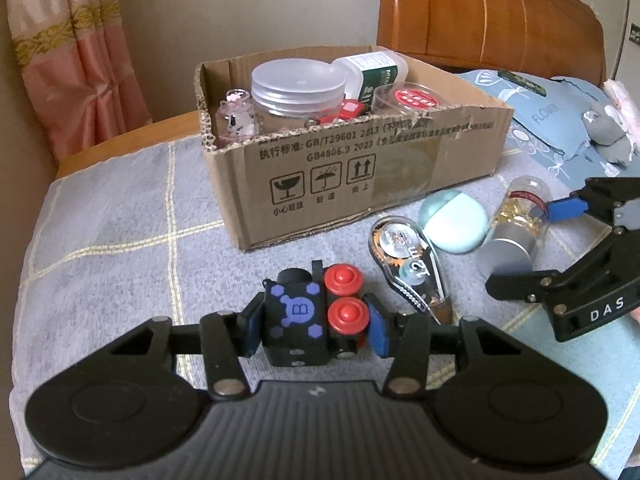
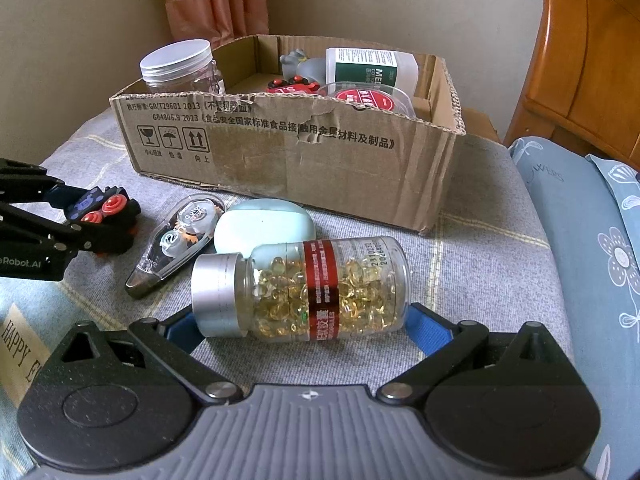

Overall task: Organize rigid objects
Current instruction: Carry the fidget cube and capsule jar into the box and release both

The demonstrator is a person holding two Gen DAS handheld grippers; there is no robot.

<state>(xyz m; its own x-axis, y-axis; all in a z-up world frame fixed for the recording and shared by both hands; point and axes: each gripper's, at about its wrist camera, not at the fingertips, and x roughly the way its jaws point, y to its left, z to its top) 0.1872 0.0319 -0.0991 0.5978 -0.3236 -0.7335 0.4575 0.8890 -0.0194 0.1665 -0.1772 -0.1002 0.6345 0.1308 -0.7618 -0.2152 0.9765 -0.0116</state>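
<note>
Nearest the left wrist camera, a black fidget cube (image 1: 310, 316) with two red buttons is clamped between the blue pads of the left tool (image 1: 313, 322), close over the grey checked bedspread (image 1: 120, 240). In the right wrist view, a clear capsule bottle (image 2: 316, 288) with a silver cap is seen lying on its side across the mouth of the right tool (image 2: 300, 330), whose fingers are spread wide, one blue pad at the cap end and one at the base. Whether the pads already touch the bottle cannot be told.

The bottle's long axis runs left to right, crosswise to the tool's forward direction, so closing would press it end to end, not across its girth. A correction tape dispenser (image 2: 176, 236) and a pale green case (image 2: 264, 226) lie just beyond it, the case seemingly touching the bottle.

The cardboard box (image 2: 360, 168), already holding jars and containers, stands farther ahead of both tools. The cube appears ready to be carried forward to it.
</note>
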